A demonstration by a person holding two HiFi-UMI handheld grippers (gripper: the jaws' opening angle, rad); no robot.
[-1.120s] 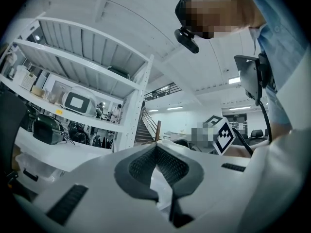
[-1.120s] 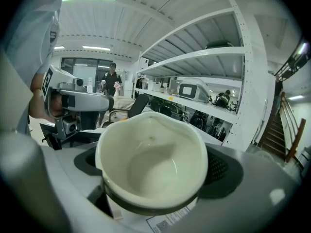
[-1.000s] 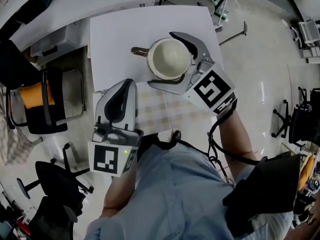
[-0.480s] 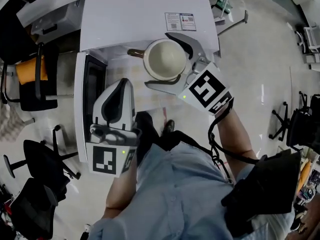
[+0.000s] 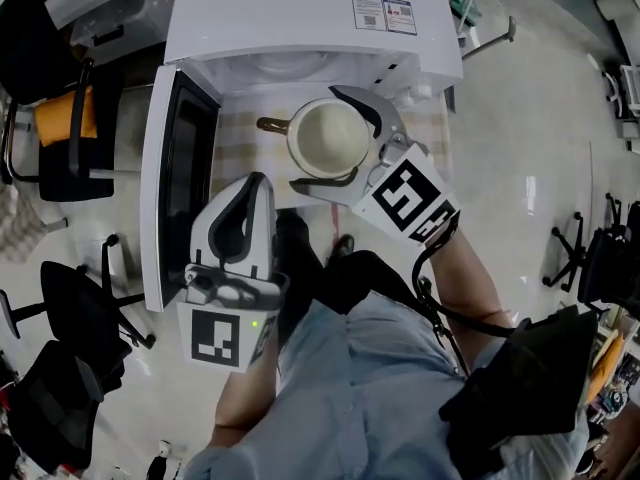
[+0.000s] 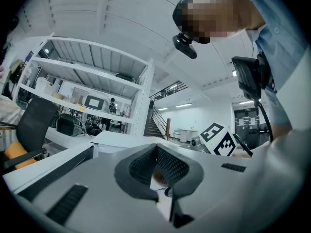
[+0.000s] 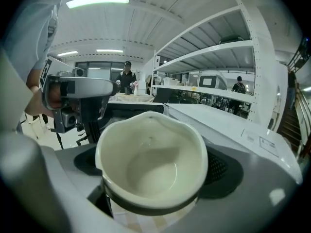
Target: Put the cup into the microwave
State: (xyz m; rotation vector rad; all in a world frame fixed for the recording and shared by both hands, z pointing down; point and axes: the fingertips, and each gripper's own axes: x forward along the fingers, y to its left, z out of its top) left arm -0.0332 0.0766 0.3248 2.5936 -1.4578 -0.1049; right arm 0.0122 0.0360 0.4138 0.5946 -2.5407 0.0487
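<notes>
Cup (image 5: 329,137), round glazed cream, clamped in right gripper (image 5: 345,133).

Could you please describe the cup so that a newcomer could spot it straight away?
Find the white microwave with its door swung open. Right at its opening, the right gripper holds the cup: cream, round, empty, with a brown side handle.

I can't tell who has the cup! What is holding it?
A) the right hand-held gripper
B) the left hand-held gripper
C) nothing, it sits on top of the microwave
A: the right hand-held gripper has one jaw on each side of the cup, holding it in front of the open microwave. The left hand-held gripper holds nothing.
</notes>
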